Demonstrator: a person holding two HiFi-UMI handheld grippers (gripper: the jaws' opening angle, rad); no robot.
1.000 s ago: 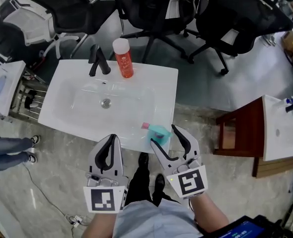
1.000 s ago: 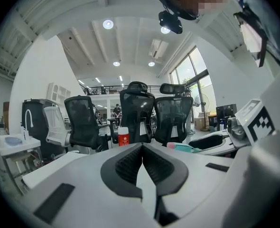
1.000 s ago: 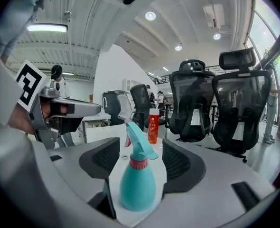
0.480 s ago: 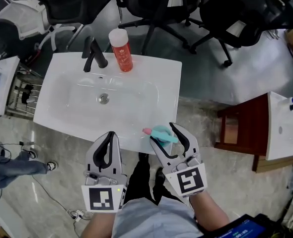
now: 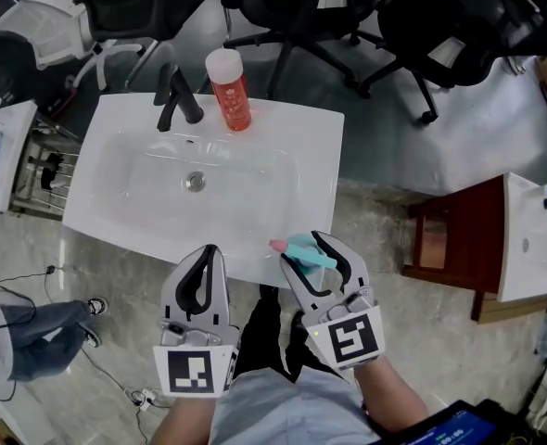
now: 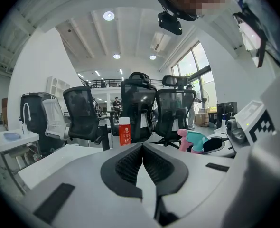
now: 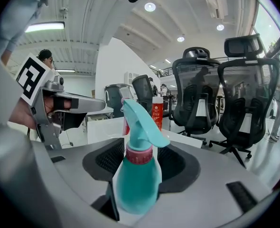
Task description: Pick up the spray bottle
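I'm at the grasp: my right claw [image 5: 301,248] has just been closing onto the teal spray bottle [image 7: 136,175], which stands between its pads. The left claw [image 5: 208,250] is clenched, empty. Next, I'd firm the grip and lift straight up.

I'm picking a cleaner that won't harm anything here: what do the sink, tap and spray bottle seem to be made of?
Sink: white ceramic or cast resin, judging by the smooth, glossy one-piece basin.
Tap: probably metal under a matte black coating, as it shows almost no shine.
Spray bottle: smooth teal plastic with a moulded trigger head and a pink plastic collar.
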